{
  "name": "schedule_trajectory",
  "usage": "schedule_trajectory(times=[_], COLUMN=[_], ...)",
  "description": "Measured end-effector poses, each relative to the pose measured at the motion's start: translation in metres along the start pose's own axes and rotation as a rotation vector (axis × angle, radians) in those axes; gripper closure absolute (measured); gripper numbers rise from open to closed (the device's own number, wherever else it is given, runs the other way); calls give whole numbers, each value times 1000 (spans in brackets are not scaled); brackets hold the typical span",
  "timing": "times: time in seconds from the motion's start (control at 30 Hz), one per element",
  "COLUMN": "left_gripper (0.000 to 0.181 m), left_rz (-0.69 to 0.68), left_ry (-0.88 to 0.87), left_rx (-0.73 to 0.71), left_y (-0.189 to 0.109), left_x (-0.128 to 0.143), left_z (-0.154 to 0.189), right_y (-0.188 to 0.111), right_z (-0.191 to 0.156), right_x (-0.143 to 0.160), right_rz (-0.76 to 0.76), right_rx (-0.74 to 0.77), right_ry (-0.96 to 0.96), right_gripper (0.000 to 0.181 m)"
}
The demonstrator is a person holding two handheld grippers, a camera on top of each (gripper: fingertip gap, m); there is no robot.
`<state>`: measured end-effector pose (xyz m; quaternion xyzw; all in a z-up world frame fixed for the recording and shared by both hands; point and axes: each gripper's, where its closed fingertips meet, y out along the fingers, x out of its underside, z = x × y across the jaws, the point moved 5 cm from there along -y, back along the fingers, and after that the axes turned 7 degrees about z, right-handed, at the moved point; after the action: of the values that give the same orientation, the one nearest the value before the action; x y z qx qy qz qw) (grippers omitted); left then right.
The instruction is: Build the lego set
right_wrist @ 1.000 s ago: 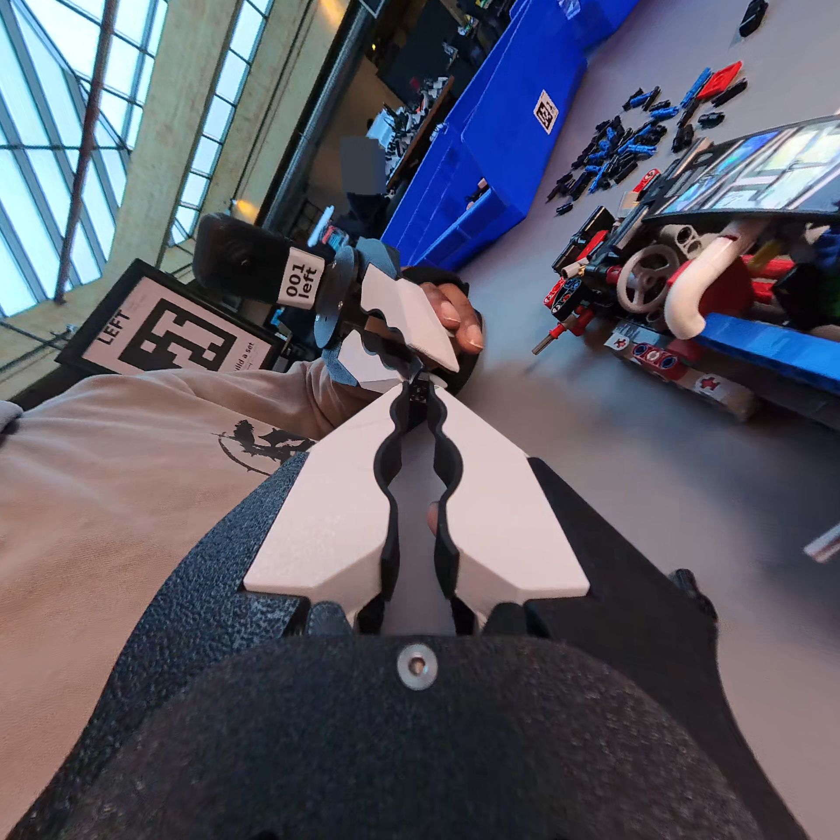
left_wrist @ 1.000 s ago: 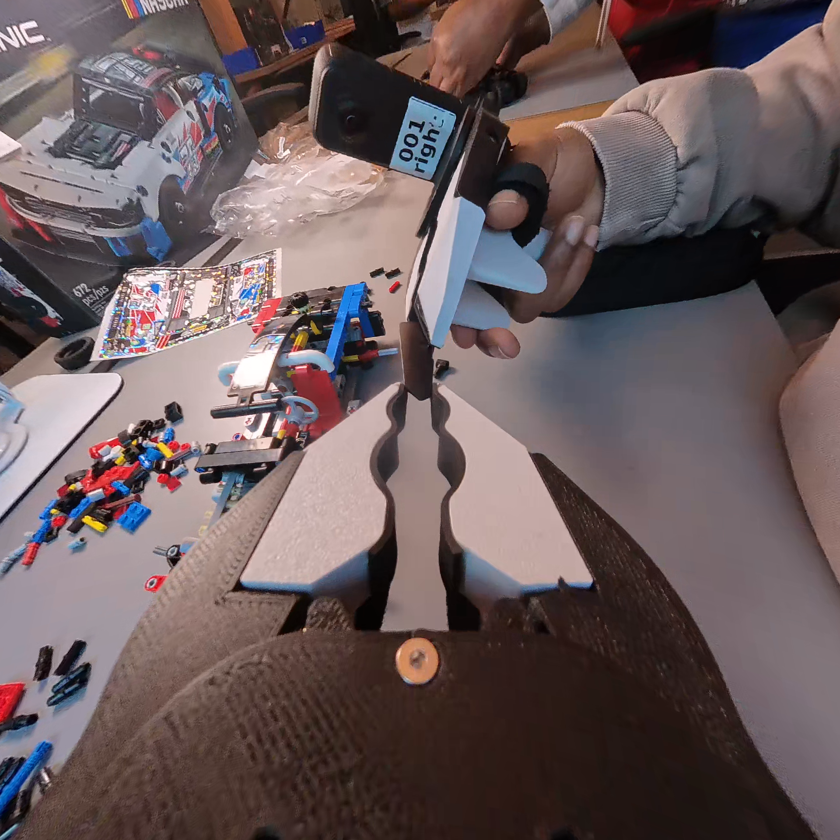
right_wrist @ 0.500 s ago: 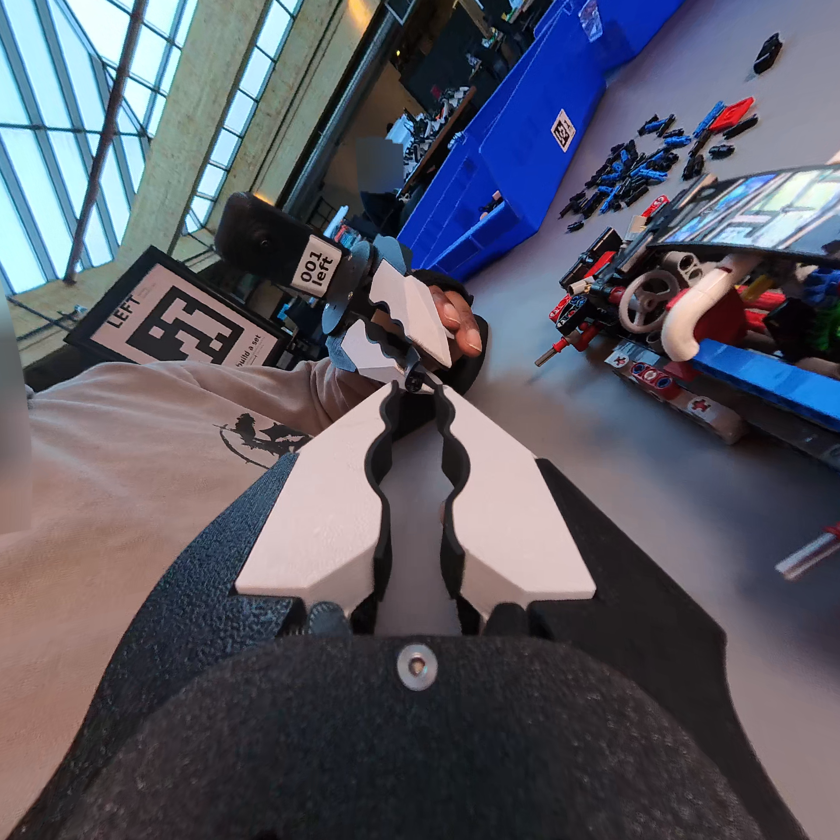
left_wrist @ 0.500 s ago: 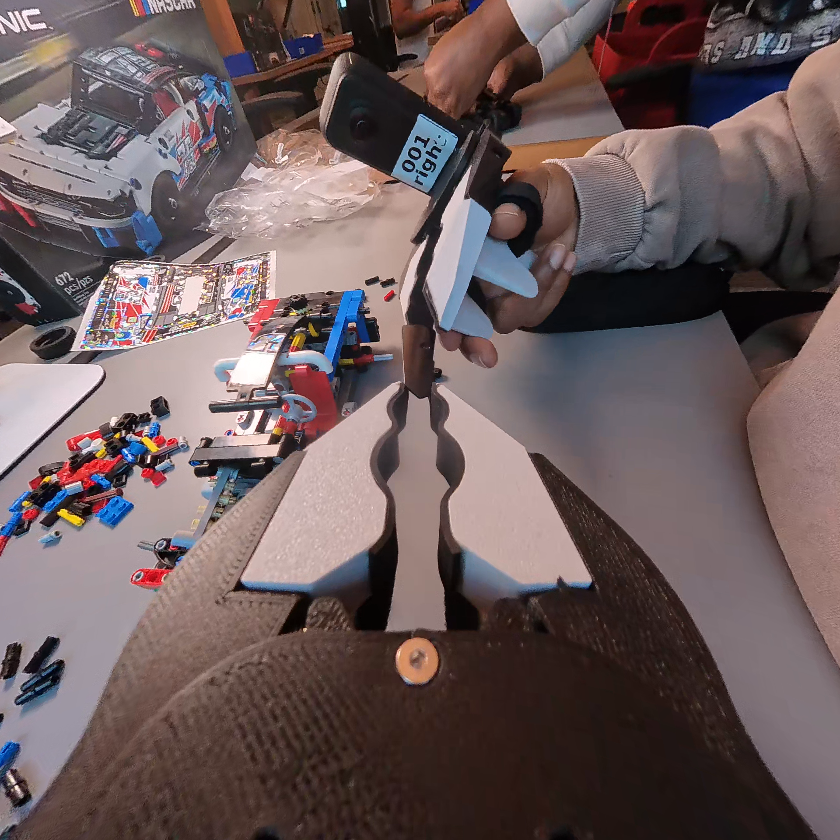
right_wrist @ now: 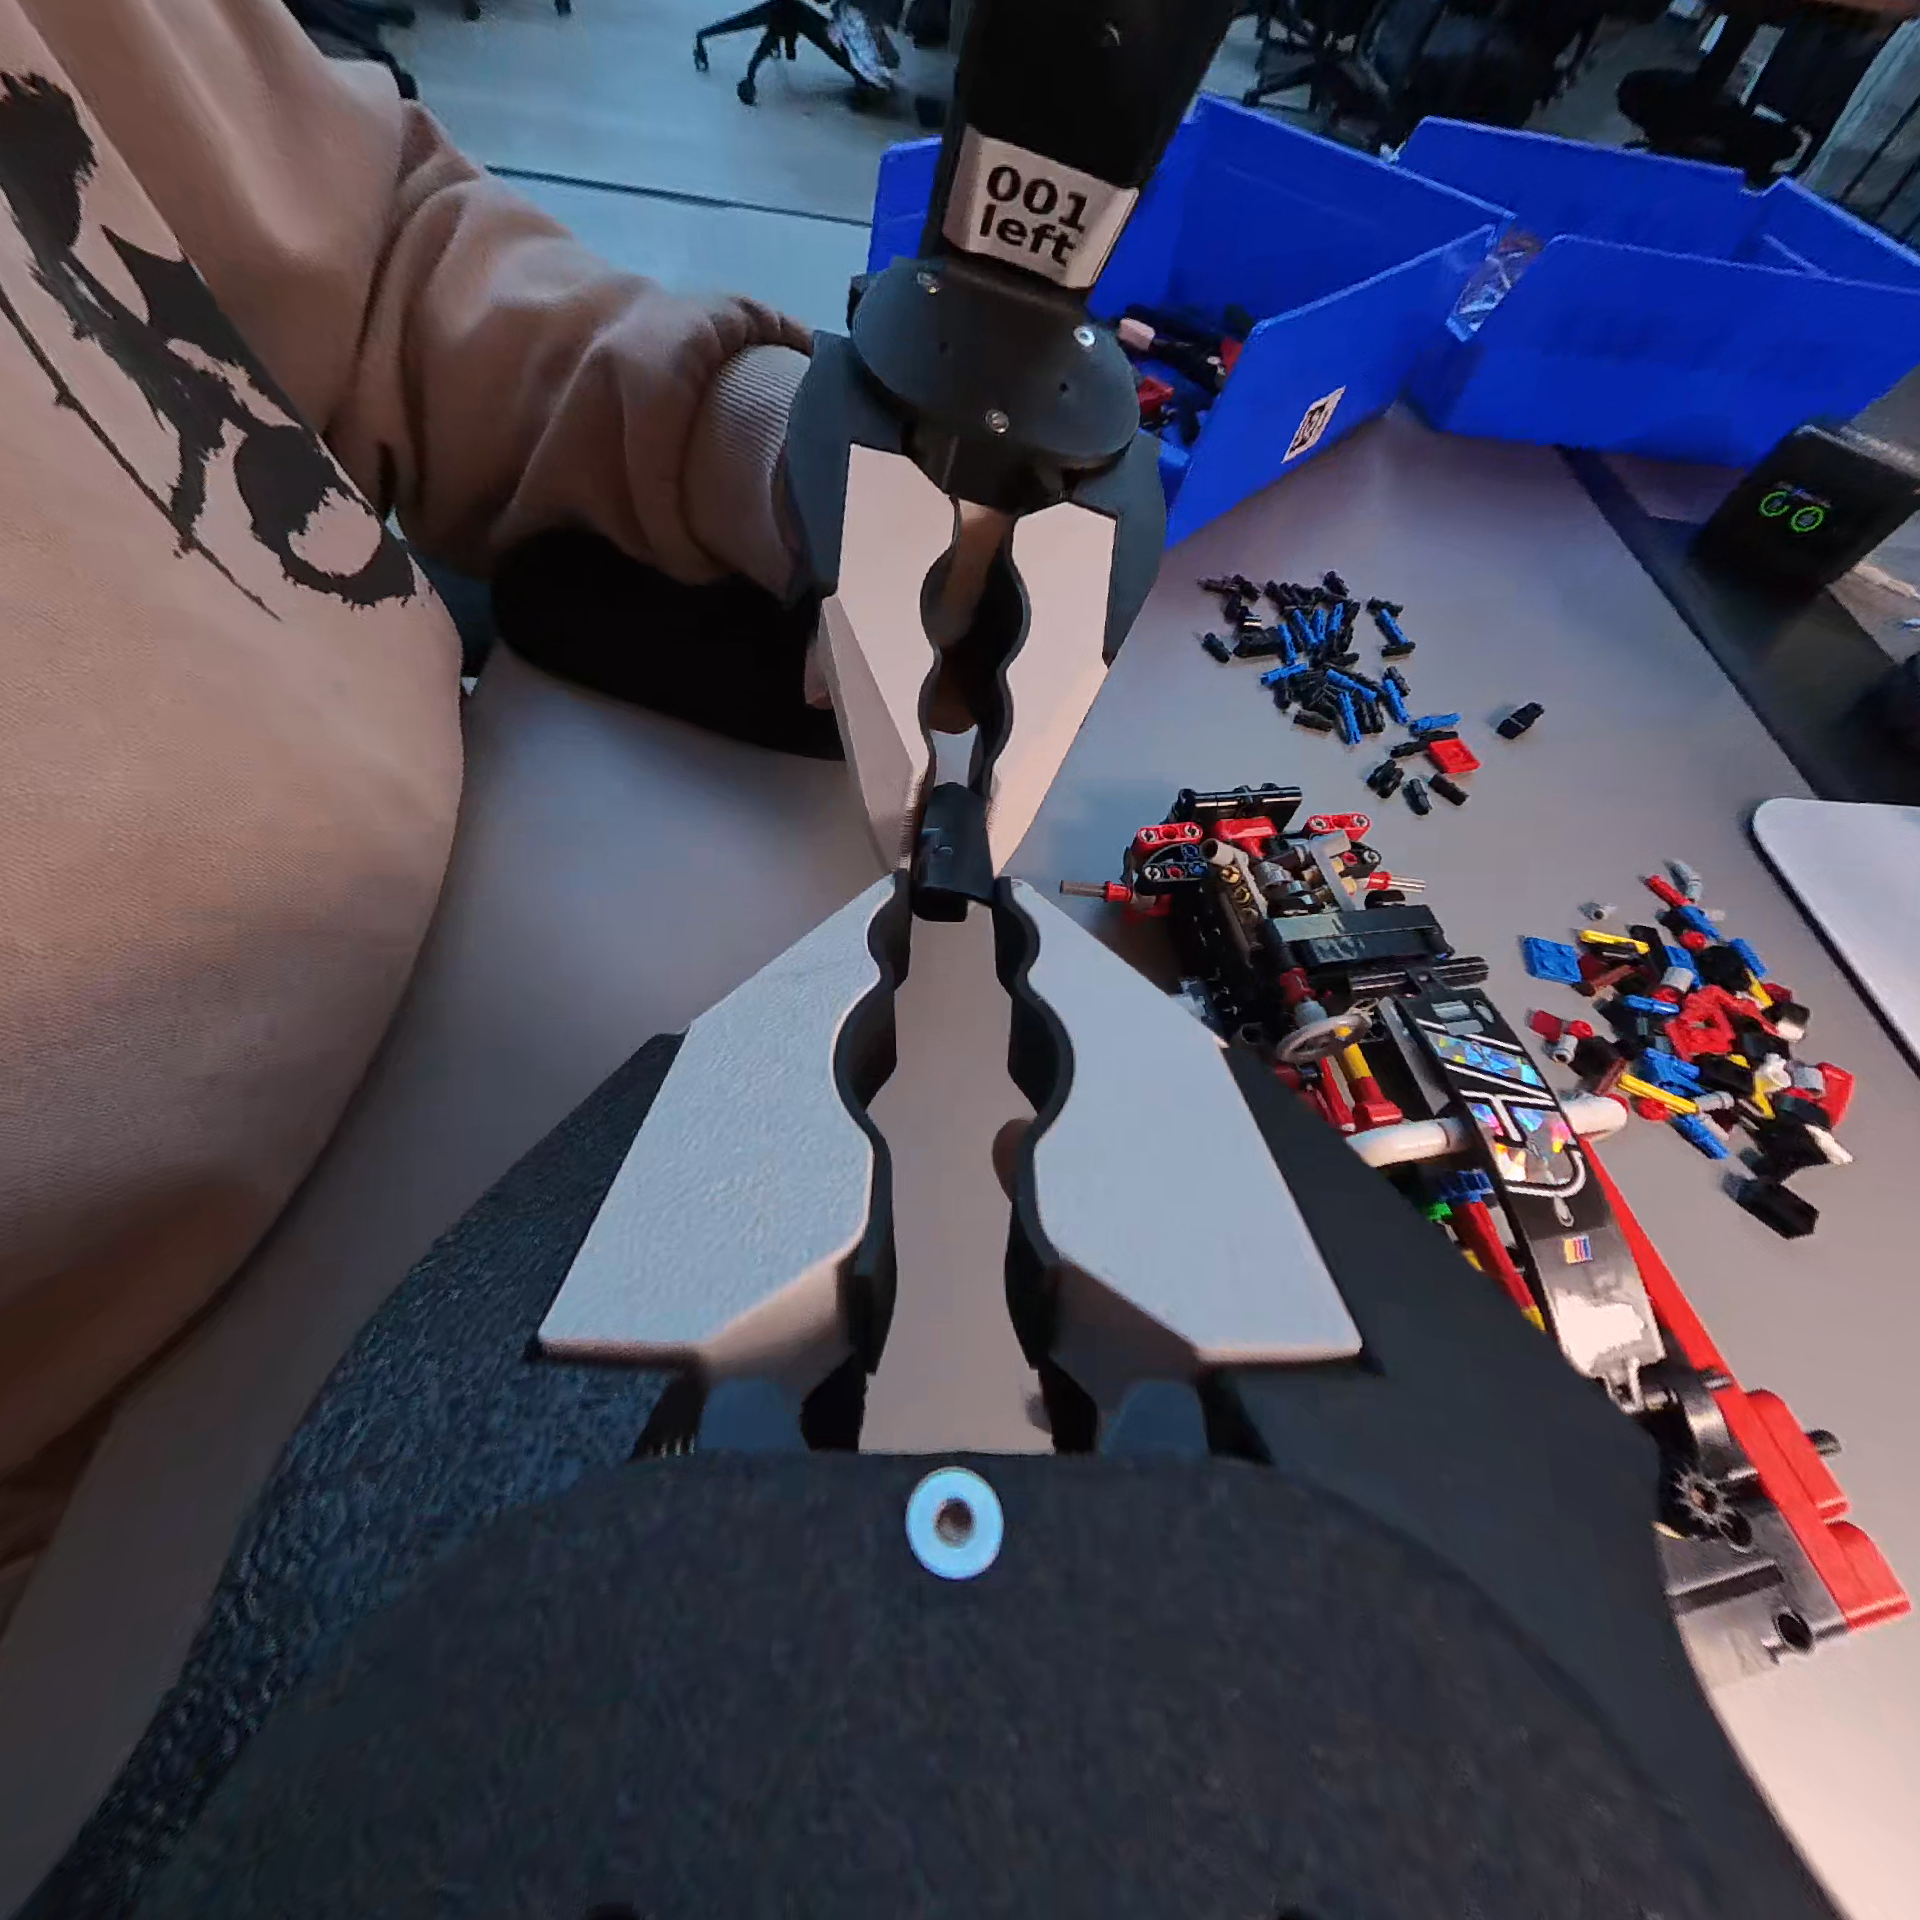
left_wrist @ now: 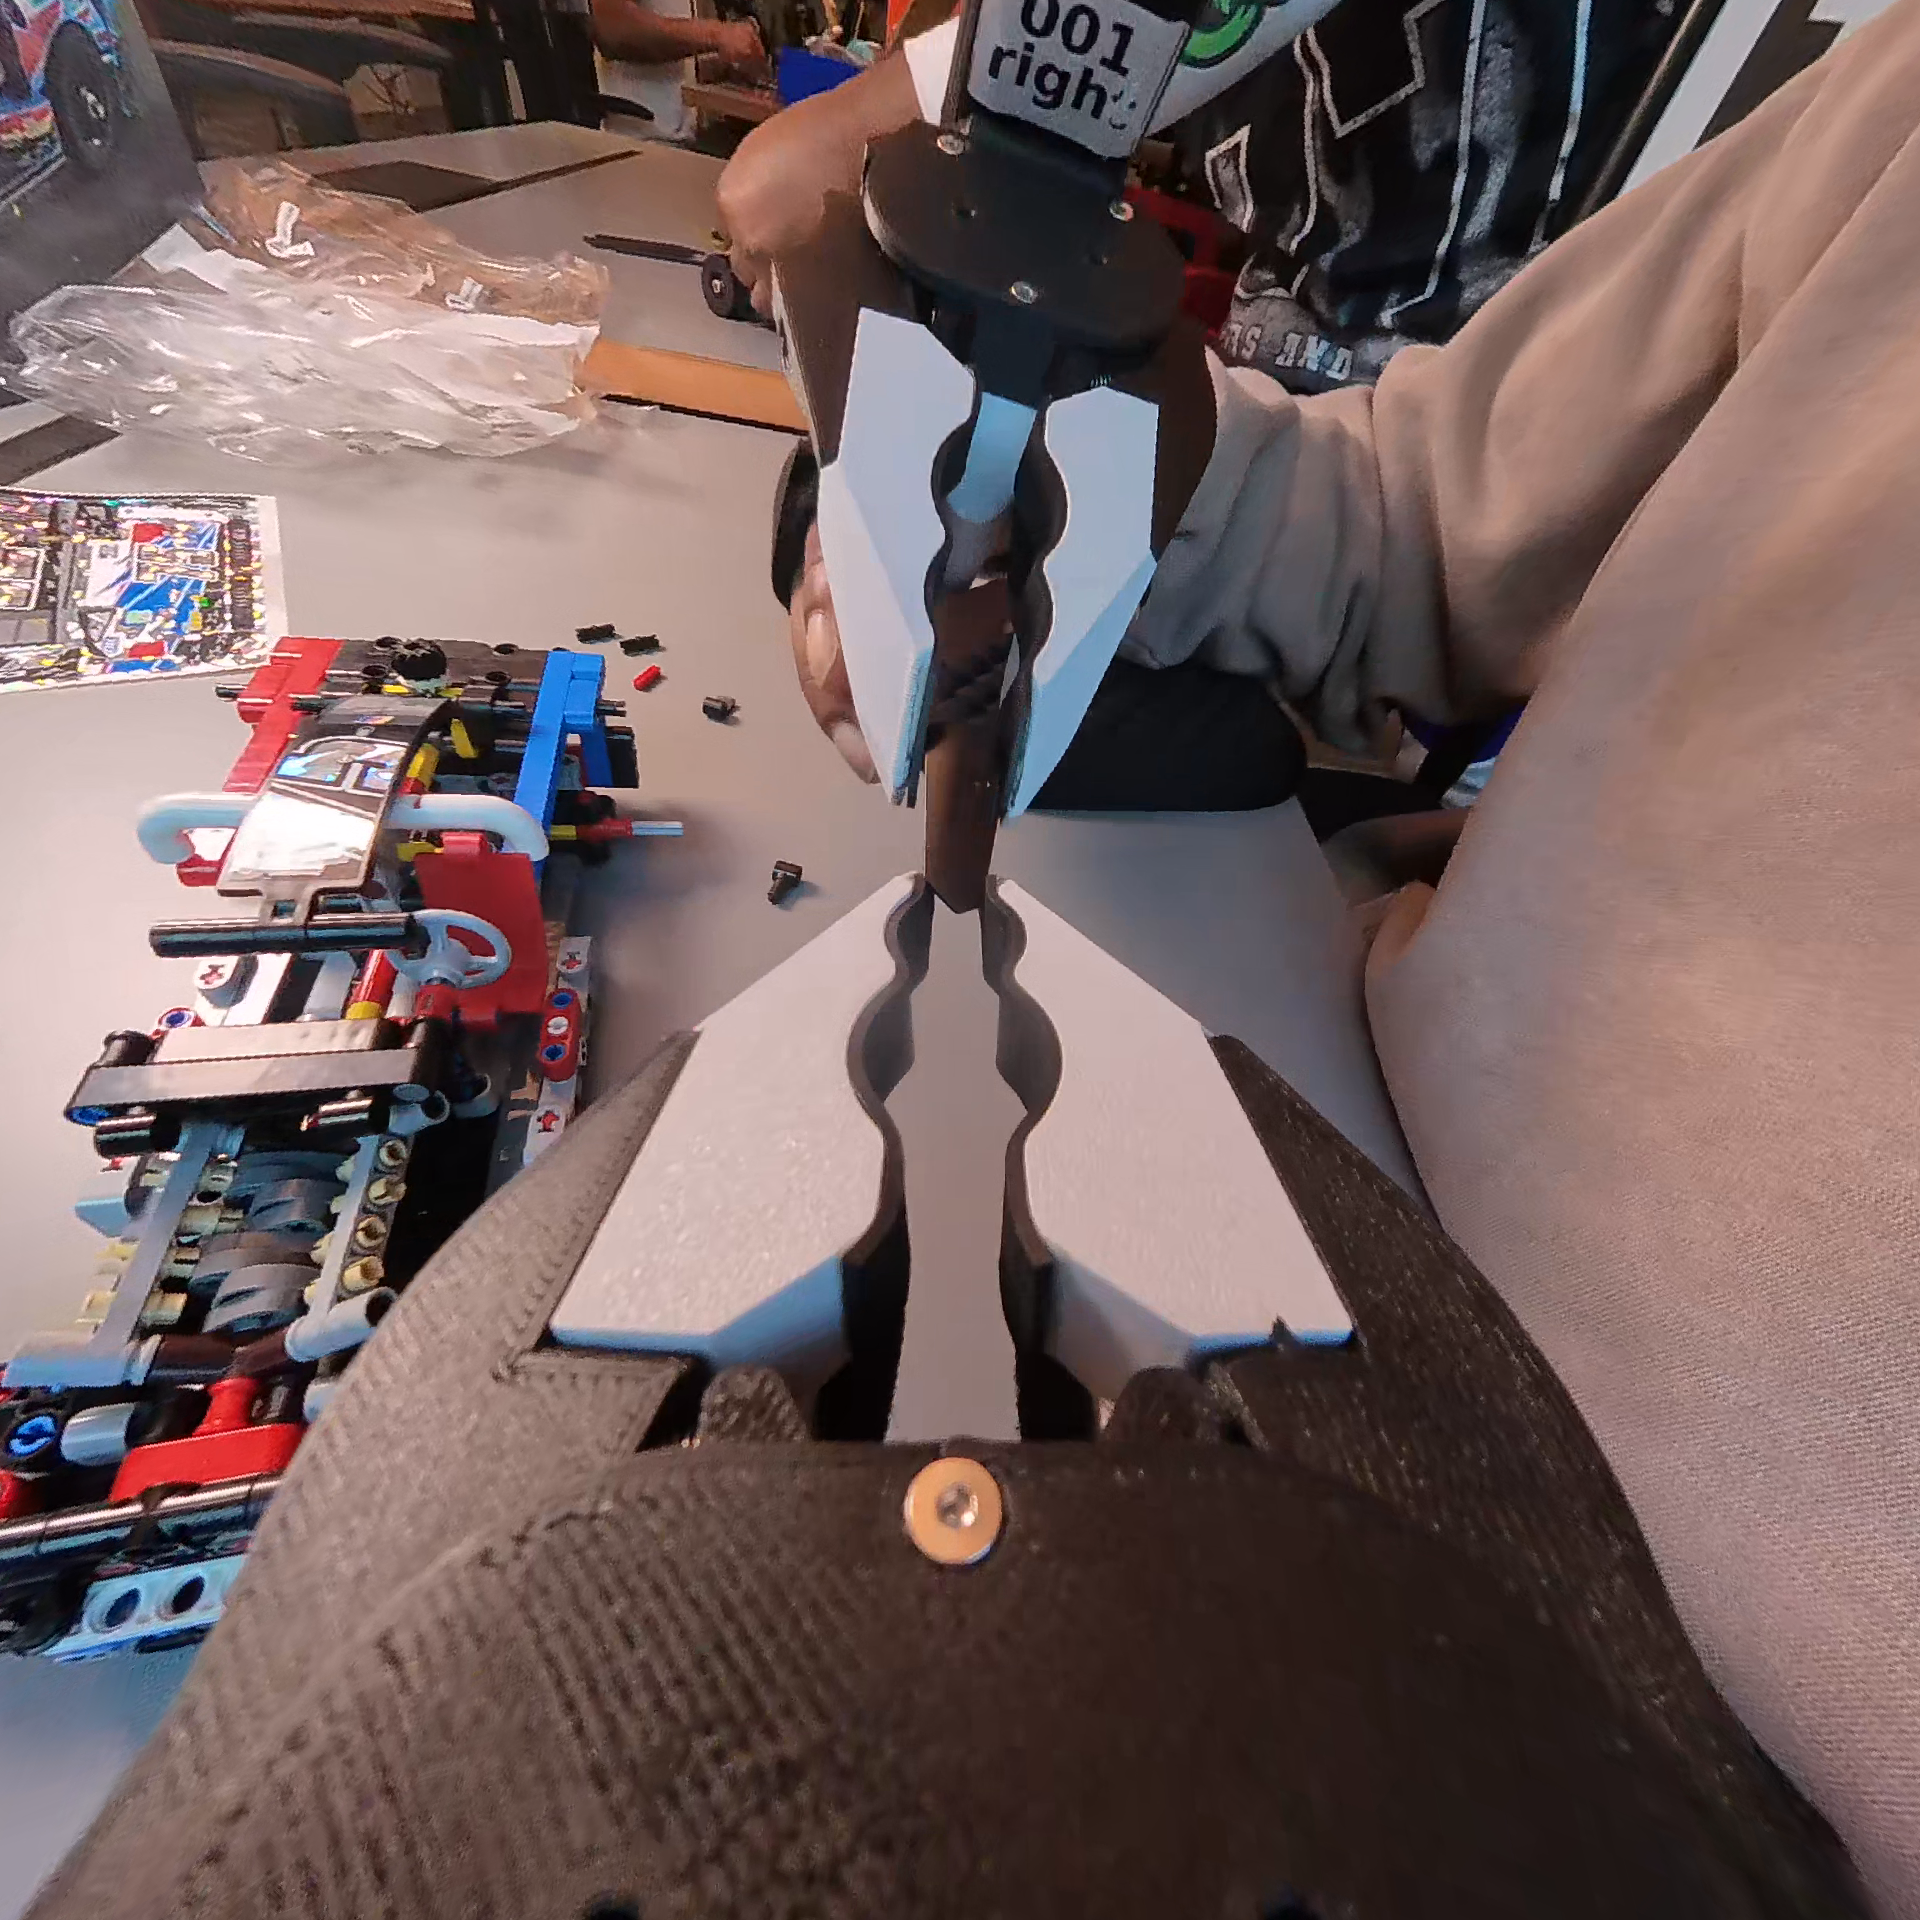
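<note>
My left gripper (left_wrist: pixel 954 896) and my right gripper (right_wrist: pixel 951 896) meet tip to tip above the grey table (left_wrist: pixel 1122 914). Both are shut on one black lego piece (right_wrist: pixel 948 854), which spans the gap between them. In the left wrist view the piece (left_wrist: pixel 961 821) runs up into the fingers of the right gripper (left_wrist: pixel 966 727). In the right wrist view the left gripper (right_wrist: pixel 951 784) points straight at me. The part-built lego car chassis (left_wrist: pixel 343 935) lies on the table to the left, and it also shows in the right wrist view (right_wrist: pixel 1455 1039).
A heap of mixed loose pieces (right_wrist: pixel 1704 1039) and a heap of blue and black pins (right_wrist: pixel 1330 665) lie past the chassis. Blue bins (right_wrist: pixel 1558 312) stand behind. A sticker sheet (left_wrist: pixel 125 582), plastic bags (left_wrist: pixel 312 343) and stray pins (left_wrist: pixel 784 883) lie nearby. The person's sleeves flank the grippers. My two grippers' fingertips are within a few centimetres of each other.
Both grippers have swung round and now face each other head on, still joined at the black piece. They have also dropped lower and closer to the chassis.
</note>
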<state>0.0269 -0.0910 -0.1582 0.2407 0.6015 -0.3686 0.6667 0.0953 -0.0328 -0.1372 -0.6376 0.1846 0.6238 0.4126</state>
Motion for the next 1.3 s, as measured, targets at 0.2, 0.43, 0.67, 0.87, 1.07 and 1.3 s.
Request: schedule_trajectory(times=[0.2,0.43,0.67,0.87,1.07,1.3], left_gripper=[174,169,173,177,177,177], left_rz=[111,368,493,452,177,-226], left_ry=[-128,-527,-695,-651,-510,-310], left_rx=[-59,-99,-1,37,115,238], left_y=[-5,-15,-3,-6,-12,4], left_x=[-7,-20,-29,-32,-25,-13], left_z=[-10,-24,-15,-14,-11,9], right_y=[-1,-5,3,7,7,-2], right_z=[3,0,-7,-11,-22,-17], right_x=[-3,-7,-18,-16,-12,-15], right_rz=[53,147,110,60,47,-17], right_rx=[178,569,747,744,365,14], right_ry=[68,-22,-241,-322,-163,105], right_gripper=[168,168,169,168,163,162])
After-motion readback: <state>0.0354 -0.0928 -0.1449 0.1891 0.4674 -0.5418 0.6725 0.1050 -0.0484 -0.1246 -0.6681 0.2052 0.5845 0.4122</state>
